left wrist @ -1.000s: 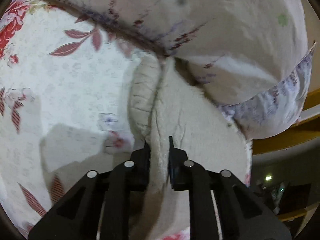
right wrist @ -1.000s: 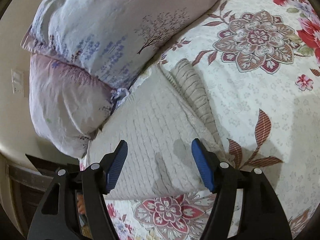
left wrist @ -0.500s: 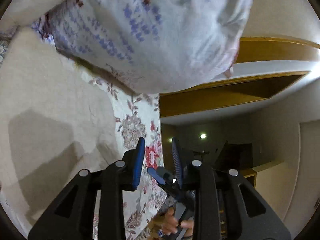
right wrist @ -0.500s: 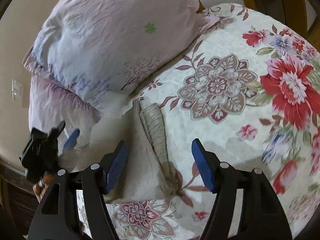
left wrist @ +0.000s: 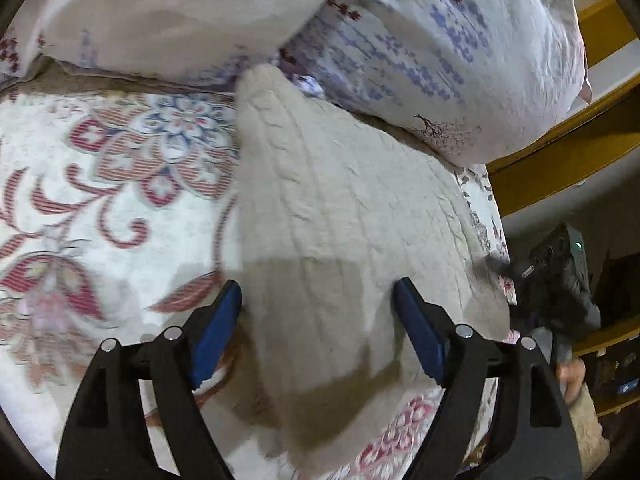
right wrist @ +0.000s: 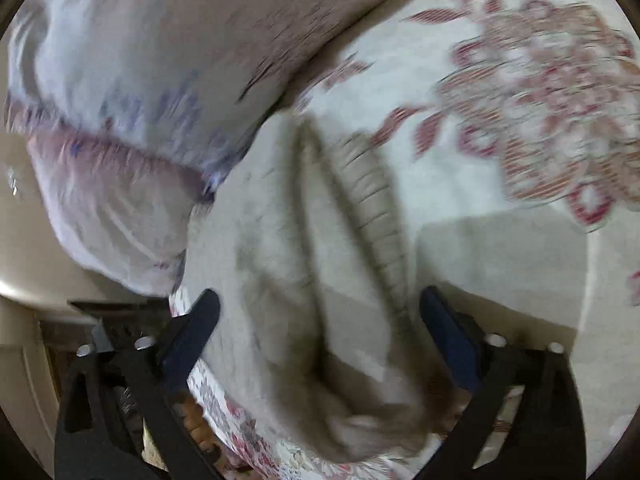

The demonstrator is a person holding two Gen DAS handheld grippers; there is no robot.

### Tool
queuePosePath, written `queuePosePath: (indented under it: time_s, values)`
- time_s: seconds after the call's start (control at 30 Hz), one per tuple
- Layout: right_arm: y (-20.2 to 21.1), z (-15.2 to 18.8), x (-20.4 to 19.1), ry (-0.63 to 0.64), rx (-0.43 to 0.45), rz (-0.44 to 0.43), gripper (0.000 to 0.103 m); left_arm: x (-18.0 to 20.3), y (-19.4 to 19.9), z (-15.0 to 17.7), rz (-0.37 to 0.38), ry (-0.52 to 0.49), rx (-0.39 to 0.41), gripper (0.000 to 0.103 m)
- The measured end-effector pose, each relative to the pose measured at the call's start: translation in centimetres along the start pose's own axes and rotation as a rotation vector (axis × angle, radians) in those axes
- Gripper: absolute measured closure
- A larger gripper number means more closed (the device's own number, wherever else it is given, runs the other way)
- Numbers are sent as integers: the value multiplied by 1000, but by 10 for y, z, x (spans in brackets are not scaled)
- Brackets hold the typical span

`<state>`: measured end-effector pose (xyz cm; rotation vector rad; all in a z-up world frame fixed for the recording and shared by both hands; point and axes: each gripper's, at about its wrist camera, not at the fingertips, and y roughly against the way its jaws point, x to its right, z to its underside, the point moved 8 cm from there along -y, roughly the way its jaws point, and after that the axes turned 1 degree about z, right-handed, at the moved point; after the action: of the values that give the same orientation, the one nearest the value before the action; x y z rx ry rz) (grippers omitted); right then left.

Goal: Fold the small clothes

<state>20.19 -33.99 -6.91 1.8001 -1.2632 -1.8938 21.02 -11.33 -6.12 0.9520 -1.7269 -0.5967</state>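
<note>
A beige knitted garment (left wrist: 344, 216) lies folded on the floral bedspread (left wrist: 100, 184), its far end against the pillows. My left gripper (left wrist: 320, 324) is open and empty, hovering just above the garment's near part. In the right wrist view the same garment (right wrist: 312, 280) shows with a ribbed cuff or hem (right wrist: 376, 204) along its right side. My right gripper (right wrist: 320, 344) is open and empty, its fingers straddling the garment's near end. That view is blurred.
Two pale printed pillows (left wrist: 440, 40) are stacked at the head of the bed, also seen in the right wrist view (right wrist: 140, 80). The bed's edge and a wooden frame (left wrist: 560, 160) are to the right. The other gripper's body (left wrist: 560, 280) shows beyond that edge.
My left gripper has let go of the garment, swung away and come back over it, now wide open. My right gripper has moved in closer over the garment's near end.
</note>
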Motion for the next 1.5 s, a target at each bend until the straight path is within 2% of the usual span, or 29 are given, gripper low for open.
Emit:
queuePosePath:
  time_s: [0.03,0.07,0.1,0.13,0.17,0.23,0.3,0.37,0.4,0.43,0.5,0.53,0.6,0.63,0.67,0.7,0.77,0.8,0.83,0.9,0.93,0.97,1.0,1.03,1.13,1.23,1.37,1.4,1.5]
  values:
    - [-4,7,-6,62,10,46,50,1,-5,0,-4,7,5,33]
    - [-5,12,-10,77,14,39,63,-1,-7,0,-5,16,13,44]
    - [-3,17,-16,93,33,26,65,-2,-3,-1,4,13,25,50]
    - [2,22,-24,122,55,20,69,-3,1,-2,22,8,34,63]
    - [5,27,-31,141,67,11,71,-2,14,-3,55,-12,47,67]
    - [3,45,-48,194,52,-23,72,1,46,1,73,-89,93,67]
    - [-11,65,-57,261,1,16,71,-7,80,11,24,-177,139,66]
    - [-22,76,-55,280,-16,132,54,-22,89,25,-117,-251,119,58]
    - [-17,74,-52,261,27,162,48,-34,93,32,-215,-277,114,57]
    - [-6,69,-52,233,92,168,38,-39,99,36,-266,-284,126,55]
    - [22,60,-63,201,262,125,36,-49,123,45,-308,-270,184,37]
    - [25,58,-71,211,287,105,36,-51,134,50,-314,-250,211,31]
    - [3,59,-87,265,218,125,36,-52,149,62,-304,-228,237,25]
    - [-9,60,-90,285,187,162,48,-49,148,62,-301,-218,238,20]
    - [-27,60,-87,313,149,263,83,-50,149,67,-312,-207,236,16]
    - [-34,58,-83,307,155,323,83,-49,147,72,-327,-200,235,14]
    - [-31,54,-69,204,211,305,83,-56,150,86,-364,-186,231,4]
    - [-28,55,-64,136,219,277,83,-59,151,88,-376,-180,230,2]
    - [-23,60,-65,131,231,269,83,-62,148,91,-386,-174,226,2]
    - [-6,75,-72,167,269,278,78,-65,146,104,-394,-168,200,2]
    - [3,84,-76,191,292,291,64,-67,144,108,-408,-161,187,2]
    - [16,93,-77,228,320,330,31,-68,141,113,-426,-151,170,2]
    - [26,108,-78,265,346,366,15,-69,137,118,-437,-141,152,2]
    - [36,111,-74,295,362,384,5,-70,134,122,-438,-136,140,2]
    - [28,166,-66,430,316,463,5,-68,119,137,-459,-147,108,2]
    - [-2,189,-55,480,241,559,5,-67,106,146,-495,-157,77,2]
    - [-21,203,-35,432,190,651,4,-74,86,158,-526,-123,16,2]
    - [-21,204,-35,441,204,665,4,-73,85,158,-541,-136,24,2]
    - [-18,208,-31,418,201,665,2,-71,84,162,-558,-142,15,2]
